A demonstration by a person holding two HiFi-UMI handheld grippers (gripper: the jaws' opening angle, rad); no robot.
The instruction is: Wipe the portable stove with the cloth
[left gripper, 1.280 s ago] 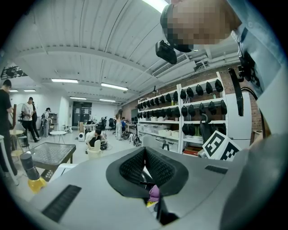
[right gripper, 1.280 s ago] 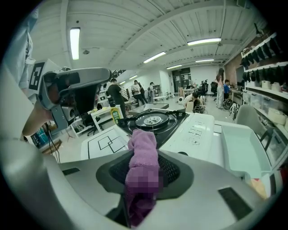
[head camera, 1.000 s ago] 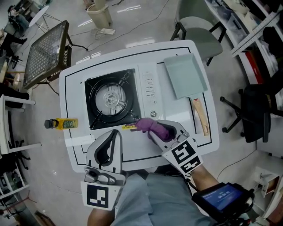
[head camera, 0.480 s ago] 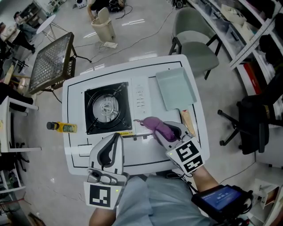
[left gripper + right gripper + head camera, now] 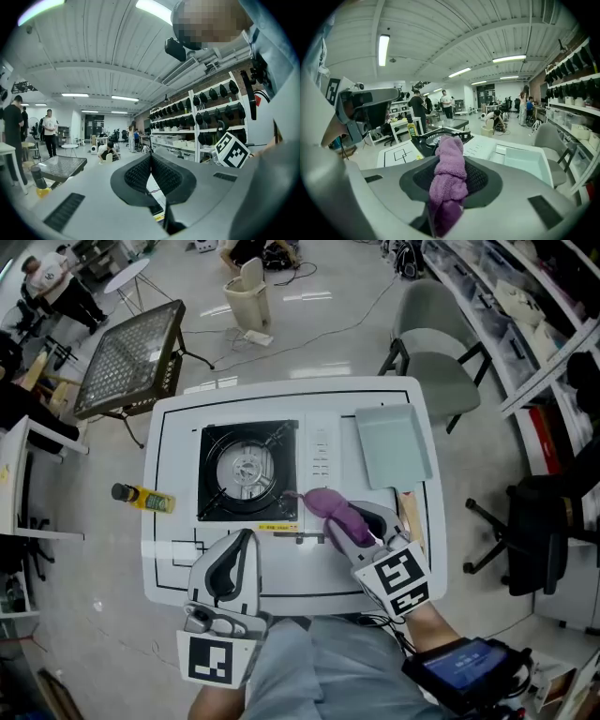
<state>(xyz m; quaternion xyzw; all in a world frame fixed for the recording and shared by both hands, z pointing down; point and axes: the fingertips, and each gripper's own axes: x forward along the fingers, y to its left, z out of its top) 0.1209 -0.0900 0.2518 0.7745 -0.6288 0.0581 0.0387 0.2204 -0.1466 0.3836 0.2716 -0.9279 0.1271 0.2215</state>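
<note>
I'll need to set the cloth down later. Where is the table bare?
Bare: the table's near strip before the stove, between left tongs and right tongs; also the margin left of the stove. Crowded: the right side, with the tray.

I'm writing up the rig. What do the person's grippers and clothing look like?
Both the left gripper and right gripper have light grey shells with black ribbed pads. Each carries a white cube with black square markers. The person wears a pale blue-grey garment and a dark device with a blue screen.
</note>
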